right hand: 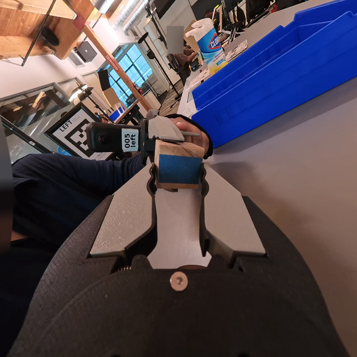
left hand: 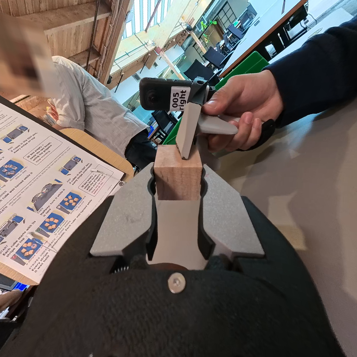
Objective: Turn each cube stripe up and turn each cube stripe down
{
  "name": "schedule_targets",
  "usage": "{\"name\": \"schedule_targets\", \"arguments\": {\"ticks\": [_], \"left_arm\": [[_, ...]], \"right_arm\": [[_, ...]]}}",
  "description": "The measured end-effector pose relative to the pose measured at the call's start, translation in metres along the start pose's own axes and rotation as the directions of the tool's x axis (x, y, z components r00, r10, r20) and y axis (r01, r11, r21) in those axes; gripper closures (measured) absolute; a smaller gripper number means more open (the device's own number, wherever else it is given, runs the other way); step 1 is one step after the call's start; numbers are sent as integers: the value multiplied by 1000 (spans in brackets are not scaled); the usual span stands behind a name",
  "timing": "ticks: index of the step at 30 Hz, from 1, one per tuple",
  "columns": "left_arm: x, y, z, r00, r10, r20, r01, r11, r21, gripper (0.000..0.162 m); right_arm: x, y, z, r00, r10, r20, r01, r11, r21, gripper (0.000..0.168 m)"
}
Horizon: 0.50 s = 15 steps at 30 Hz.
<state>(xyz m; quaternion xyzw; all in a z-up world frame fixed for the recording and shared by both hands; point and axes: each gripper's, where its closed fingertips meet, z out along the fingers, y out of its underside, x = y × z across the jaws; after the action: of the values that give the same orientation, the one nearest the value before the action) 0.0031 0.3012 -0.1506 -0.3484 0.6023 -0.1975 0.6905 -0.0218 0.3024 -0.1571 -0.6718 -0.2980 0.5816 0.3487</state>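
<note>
Both tongs clamp one wooden cube (left hand: 177, 181) held above the grey tabletop (left hand: 309, 193): the left tongs (left hand: 178, 180) grip its bare sides, the right tongs (right hand: 178, 173) grip it crosswise, its blue stripe (right hand: 179, 170) facing the right camera. A blue bin (right hand: 280, 87) stands well behind.

I see a pale grey surface (right hand: 289, 193), matte, w/ soft shadows. On it in the right wrist view: blue plastic bin (right hand: 270, 87), far side; behind that a wipes canister (right hand: 210, 46) w/ white lid, plus printed sheets (right hand: 235, 48) lying flat nr it. Left wrist view: green bin (left hand: 241, 77) at the surface's far edge.
</note>
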Motion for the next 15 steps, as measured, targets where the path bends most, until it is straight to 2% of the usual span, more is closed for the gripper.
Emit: {"name": "schedule_targets", "arguments": {"ticks": [10, 15], "left_arm": [[2, -5, -2, 999, 49, -1, -49, 998, 29, 119], [0, -2, -1, 1000, 26, 8, -26, 999, 19, 119]], "right_arm": [[-6, 0, 0, 999, 11, 33, -11, 1000, -1, 126], [-3, -2, 0, 1000, -12, -4, 12, 1000, 1, 126]]}}
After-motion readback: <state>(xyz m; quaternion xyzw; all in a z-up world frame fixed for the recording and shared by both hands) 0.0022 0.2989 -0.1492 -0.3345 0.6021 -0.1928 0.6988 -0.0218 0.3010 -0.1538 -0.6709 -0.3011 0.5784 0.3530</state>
